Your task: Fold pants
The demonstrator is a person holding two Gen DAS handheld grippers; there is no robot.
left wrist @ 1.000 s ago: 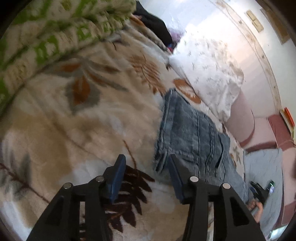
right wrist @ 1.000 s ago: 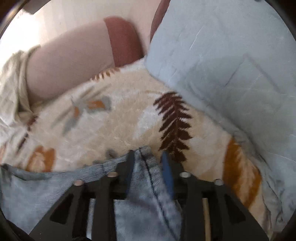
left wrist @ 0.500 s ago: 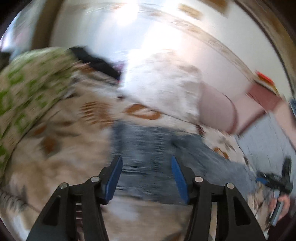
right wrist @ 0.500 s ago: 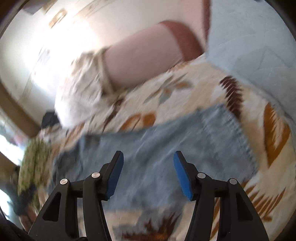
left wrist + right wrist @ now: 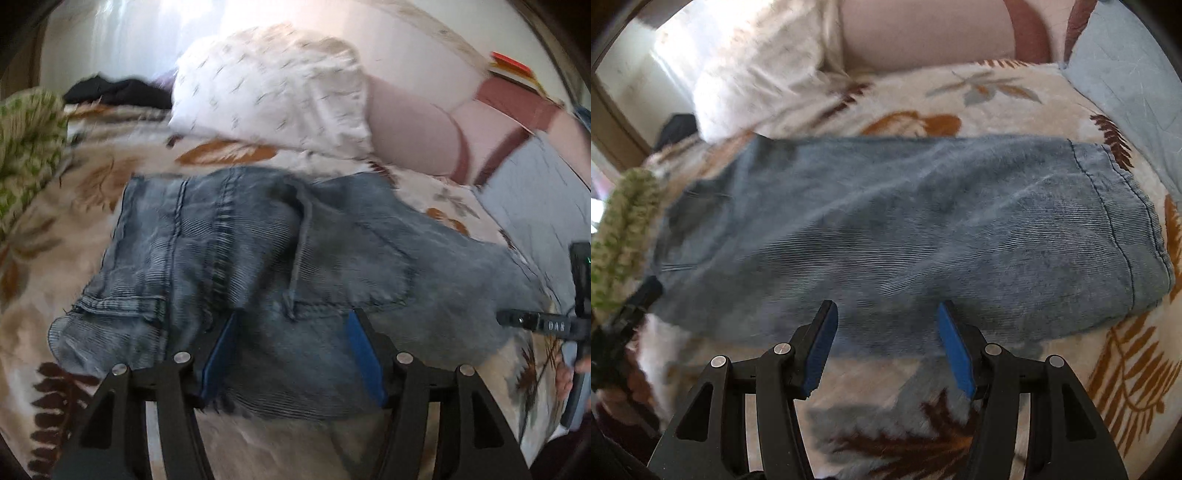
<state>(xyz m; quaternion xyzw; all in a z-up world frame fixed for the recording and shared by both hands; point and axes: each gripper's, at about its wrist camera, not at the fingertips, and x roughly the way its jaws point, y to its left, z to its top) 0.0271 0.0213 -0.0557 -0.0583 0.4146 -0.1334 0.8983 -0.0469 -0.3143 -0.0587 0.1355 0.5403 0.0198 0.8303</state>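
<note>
Blue denim pants (image 5: 288,266) lie flat in a long band across a cream leaf-print blanket (image 5: 44,236). In the left wrist view I see the waist end with pocket and seams. My left gripper (image 5: 291,328) is open, its blue pads over the near edge of the waist part, holding nothing. In the right wrist view the leg part of the pants (image 5: 905,229) stretches across, hem at the right. My right gripper (image 5: 886,325) is open and empty just above the near edge of the leg. The right gripper also shows at the far right of the left wrist view (image 5: 569,325).
A white patterned pillow (image 5: 273,88) and a pink bolster (image 5: 413,129) lie behind the pants. A pale blue quilt (image 5: 1134,66) lies at the right. A green-patterned blanket (image 5: 26,144) and dark clothes (image 5: 118,90) are at the left.
My right gripper has let go of the hem and opened. Both grippers have swung to face the pants side-on along the near edge. The pants now lie spread flat.
</note>
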